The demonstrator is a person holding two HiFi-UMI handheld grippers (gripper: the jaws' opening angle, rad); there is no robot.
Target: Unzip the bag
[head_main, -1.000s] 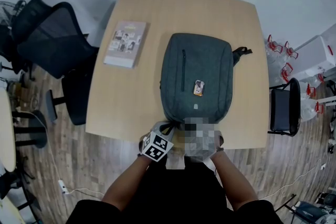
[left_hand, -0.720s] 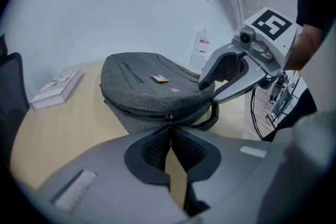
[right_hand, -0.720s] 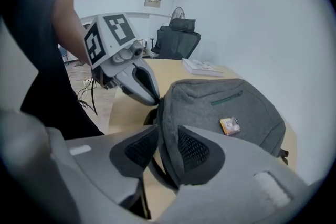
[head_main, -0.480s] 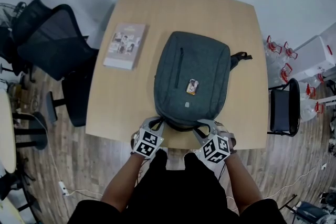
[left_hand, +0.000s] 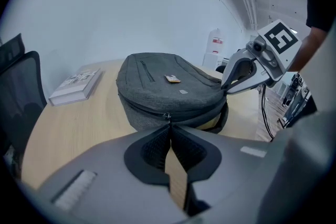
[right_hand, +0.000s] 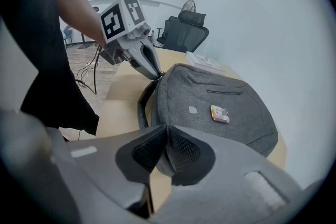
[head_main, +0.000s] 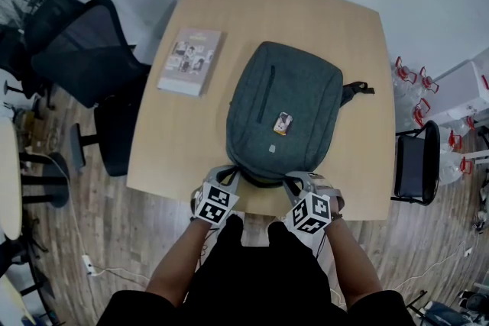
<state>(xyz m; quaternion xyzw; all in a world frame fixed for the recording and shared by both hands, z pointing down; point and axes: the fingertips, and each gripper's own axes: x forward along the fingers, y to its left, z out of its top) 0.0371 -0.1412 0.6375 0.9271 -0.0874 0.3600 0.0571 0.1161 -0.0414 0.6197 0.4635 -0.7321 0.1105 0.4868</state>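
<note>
At table near edge: grey bag flat, front up, closest end just short of the rim by the person. Bare wood left of bag up to book, well apart from it. Narrower strip on right, with strap poking out toward that edge. Far part of top free behind bag. Black office chair off left side, small dark chair off right side, both clear of the top. Small card lying on bag front.

Versus one second ago: wider gap between grippers now, one at each near corner of bag rather than bunched at its middle. Versus half a second ago: same grip spots, bag barely turned.

Left gripper at near-left corner, pointing away from body and slightly inward, bare forearm running back to torso. Jaws pressed together, tips pinching zipper pull on side seam; zip line closed as far as seen. Right gripper at near-right corner, angled inward likewise. Clamps a fold of grey bag fabric between its pads. Marker cubes up on both, both forearms low over table rim.
</note>
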